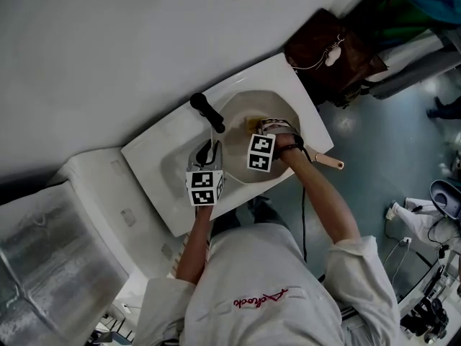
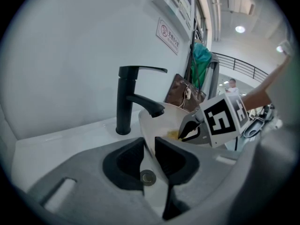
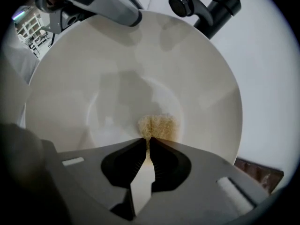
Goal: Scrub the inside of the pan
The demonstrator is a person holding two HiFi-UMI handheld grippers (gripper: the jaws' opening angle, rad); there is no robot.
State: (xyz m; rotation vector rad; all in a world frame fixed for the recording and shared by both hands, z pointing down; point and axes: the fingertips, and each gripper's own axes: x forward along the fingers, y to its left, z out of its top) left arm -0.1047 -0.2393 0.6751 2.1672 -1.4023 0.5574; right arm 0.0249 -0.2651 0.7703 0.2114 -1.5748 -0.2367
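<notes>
Down in the white basin point(image 1: 167, 166), just in front of the black faucet point(image 1: 207, 112), sits the cream pan point(image 1: 245, 109), tipped so that its inside faces the right tongs point(image 1: 259, 125). Its pale handle point(image 1: 329, 163) juts out past the basin's edge on the side away from the faucet. Inside the pan there is a yellowish scrub sponge point(image 3: 158, 127), and it lies against the pan's bottom, a little below the faucet's spout as the right gripper view shows it.

The right tongs point(image 3: 148, 140) are pressed almost together, with their tips pinching the near edge of that sponge. The left tongs point(image 2: 149, 144) stand part-way spread and are clamped on the pan's thin rim point(image 2: 151, 142), which runs up between the two jaws; through the gap below the rim the basin's metal drain point(image 2: 147, 176) shows, close to the faucet's foot.

The faucet's spout reaches over the pan's far rim, so it hangs close above the right tongs' marker cube point(image 2: 227, 118). Beyond the faucet, at the end of the white surface point(image 1: 292, 74), a brown bag point(image 1: 330, 49) leans, and a green cloth point(image 2: 201, 62) hangs behind it. A red-and-white sign point(image 2: 168, 35) sits on the wall above the faucet. The person's white sleeves point(image 1: 364, 280) fill the near side, opposite the faucet.
</notes>
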